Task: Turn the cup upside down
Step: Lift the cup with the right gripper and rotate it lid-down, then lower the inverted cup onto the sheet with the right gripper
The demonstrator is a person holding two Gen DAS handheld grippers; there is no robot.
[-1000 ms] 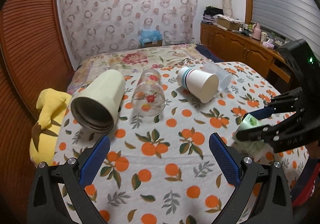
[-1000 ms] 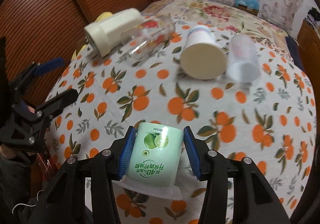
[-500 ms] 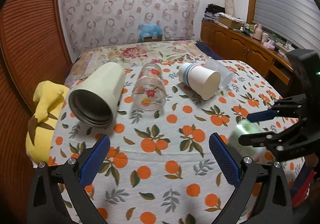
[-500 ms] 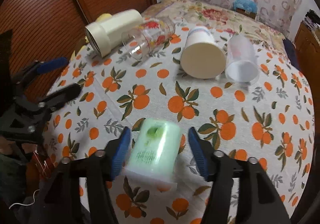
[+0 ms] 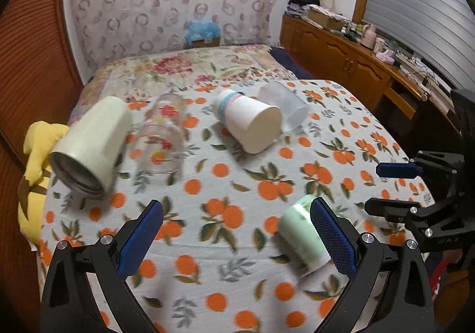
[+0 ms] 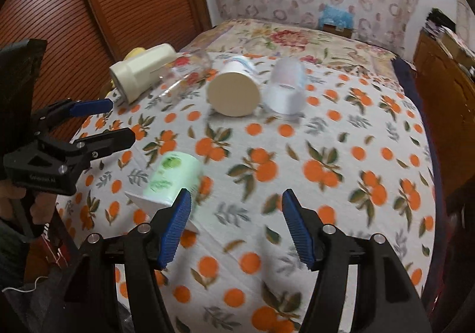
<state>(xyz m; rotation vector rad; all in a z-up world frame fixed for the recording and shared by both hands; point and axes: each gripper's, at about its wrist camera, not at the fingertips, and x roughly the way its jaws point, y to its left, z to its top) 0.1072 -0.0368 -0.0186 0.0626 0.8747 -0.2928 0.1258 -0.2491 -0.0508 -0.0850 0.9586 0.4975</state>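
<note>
The green cup [image 5: 299,232] sits on the orange-print cloth [image 5: 225,184], wide end down, partly behind one blue pad of the left hand-held gripper [image 5: 237,232], whose jaws are wide apart. The right hand-held gripper [image 5: 383,187] is beside it, not touching, jaws apart.

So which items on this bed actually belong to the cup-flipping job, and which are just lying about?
Part of the job:
- green cup, upside down on its rim, released
- right gripper, open beside it
- four cups on their sides: cream tumbler, floral glass, white paper cup, clear plastic cup

Lying about:
- yellow plush toy
- orange-print cloth
- left gripper, open and idle
</note>
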